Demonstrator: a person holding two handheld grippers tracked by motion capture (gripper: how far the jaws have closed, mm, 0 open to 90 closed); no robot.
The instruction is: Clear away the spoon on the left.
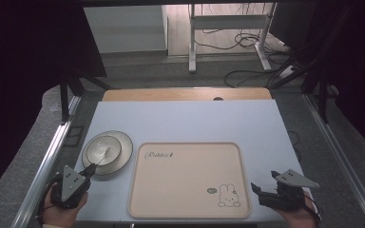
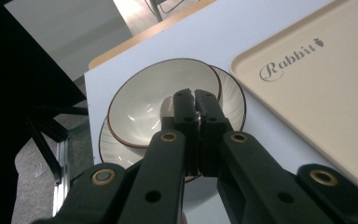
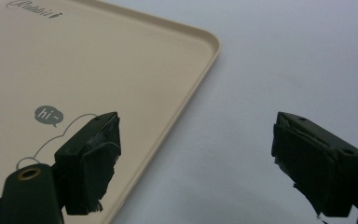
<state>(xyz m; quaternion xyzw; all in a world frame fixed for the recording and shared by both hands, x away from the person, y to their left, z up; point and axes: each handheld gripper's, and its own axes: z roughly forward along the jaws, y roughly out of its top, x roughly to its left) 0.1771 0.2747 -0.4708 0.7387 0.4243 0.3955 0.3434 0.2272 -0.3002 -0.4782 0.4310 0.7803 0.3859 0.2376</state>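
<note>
Pale blue table top (image 1: 185,121) is set up with a beige tray (image 1: 187,178) in the middle, printed with a rabbit and the word "Rabbit", and nothing is loaded on it yet. A white bowl (image 1: 103,148) with a thin brown rim is stacked on a ribbed white plate (image 1: 122,156) just left of the tray. The left gripper (image 2: 196,100) is seen closed, its 2 jaws pinched on the bowl's near rim, so the grab looks done while the lift and the move, probably onto the tray, are judged to be left. The right gripper (image 3: 196,158) is held wide open over the tray's near right corner, with nothing between its jaws.
</note>
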